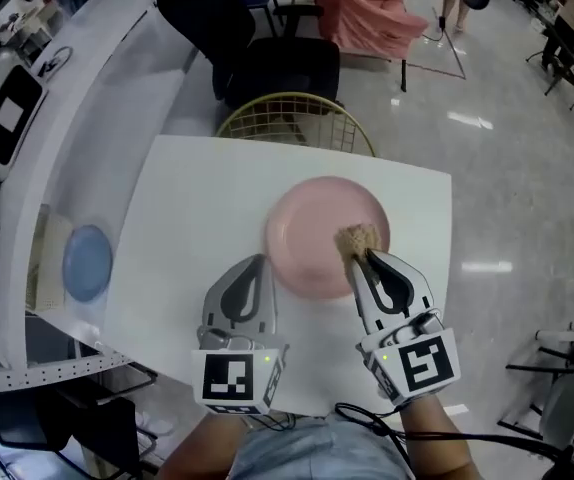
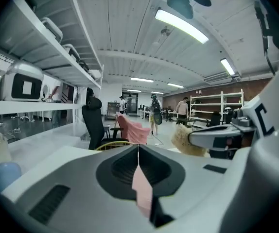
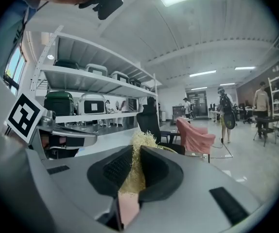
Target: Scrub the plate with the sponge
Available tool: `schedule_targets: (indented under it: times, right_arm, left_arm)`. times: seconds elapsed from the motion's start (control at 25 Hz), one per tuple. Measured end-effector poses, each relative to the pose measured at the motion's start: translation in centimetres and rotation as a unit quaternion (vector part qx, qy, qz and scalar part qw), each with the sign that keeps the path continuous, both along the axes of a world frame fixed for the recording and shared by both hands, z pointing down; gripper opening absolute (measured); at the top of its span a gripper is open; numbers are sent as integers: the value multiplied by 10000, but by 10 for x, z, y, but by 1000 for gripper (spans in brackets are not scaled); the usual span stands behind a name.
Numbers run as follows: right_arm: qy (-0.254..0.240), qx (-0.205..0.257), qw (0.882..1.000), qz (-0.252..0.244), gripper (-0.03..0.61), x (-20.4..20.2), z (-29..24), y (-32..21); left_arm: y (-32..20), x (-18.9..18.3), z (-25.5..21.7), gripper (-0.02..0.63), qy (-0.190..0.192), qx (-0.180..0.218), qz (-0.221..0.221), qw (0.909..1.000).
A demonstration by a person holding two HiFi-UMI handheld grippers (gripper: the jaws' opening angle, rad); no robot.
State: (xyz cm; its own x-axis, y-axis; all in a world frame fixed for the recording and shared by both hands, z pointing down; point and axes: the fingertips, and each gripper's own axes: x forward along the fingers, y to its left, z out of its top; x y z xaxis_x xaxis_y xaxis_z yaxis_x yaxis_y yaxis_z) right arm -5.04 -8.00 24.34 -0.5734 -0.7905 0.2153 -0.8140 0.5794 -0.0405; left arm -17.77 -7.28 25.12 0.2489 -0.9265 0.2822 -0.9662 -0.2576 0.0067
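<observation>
Scrubbing underway | right gripper (image 1: pixel 359 256) clamped tight on loofah sponge (image 1: pixel 357 236), at pink plate (image 1: pixel 307 223) 4 o'clock | left gripper (image 1: pixel 259 262) fully closed, empty, at rim 8 o'clock | next: probably sweep the sponge toward 10 o'clock, pressing down.

I'm looking into a big open lab or workshop hall: strip lights (image 2: pixel 181 25) overhead, wall shelves (image 3: pixel 95 79) loaded with equipment cases (image 3: pixel 95 103), a black office chair (image 1: pixel 277 68), polished floor (image 1: pixel 507 168), people (image 3: pixel 225 113) standing about.
</observation>
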Motion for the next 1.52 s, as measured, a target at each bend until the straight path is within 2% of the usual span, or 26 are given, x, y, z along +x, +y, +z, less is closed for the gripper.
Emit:
schedule_targets:
  times: [0.24, 0.36, 0.48, 0.8, 0.96, 1.04, 1.36, 1.52]
  right_arm:
    - [-45, -551, 9984, 107, 55, -8, 51, -36]
    - [-99, -670, 9976, 169, 54, -11, 71, -47]
    - [-52, -982, 9949, 225, 55, -13, 92, -54]
    - [-56, -1167, 9929, 240, 55, -17, 124, -68]
    - [-123, -1208, 9924, 216, 55, -20, 130, -71]
    - [-151, -1235, 9919, 247, 55, -21, 130, -72]
    - [-22, -1136, 9933, 223, 55, -21, 133, -71]
    - [23, -1334, 9909, 179, 55, -21, 137, -66]
  left_arm:
    - [-42, -8, 59, 14, 198, -546, 81, 9983]
    - [-52, -15, 89, 14, 300, -897, 21, 9955]
    - [-60, -21, 116, 14, 285, -1201, -36, 9923]
    - [-76, -22, 153, 15, 525, -1583, -7, 9860]
    - [-78, -19, 165, 64, 634, -1781, 58, 9819]
    - [-78, -18, 169, 66, 665, -1861, 59, 9803]
    - [-79, -17, 181, 66, 641, -2050, 29, 9767]
    - [-81, -17, 183, 61, 598, -2072, 20, 9765]
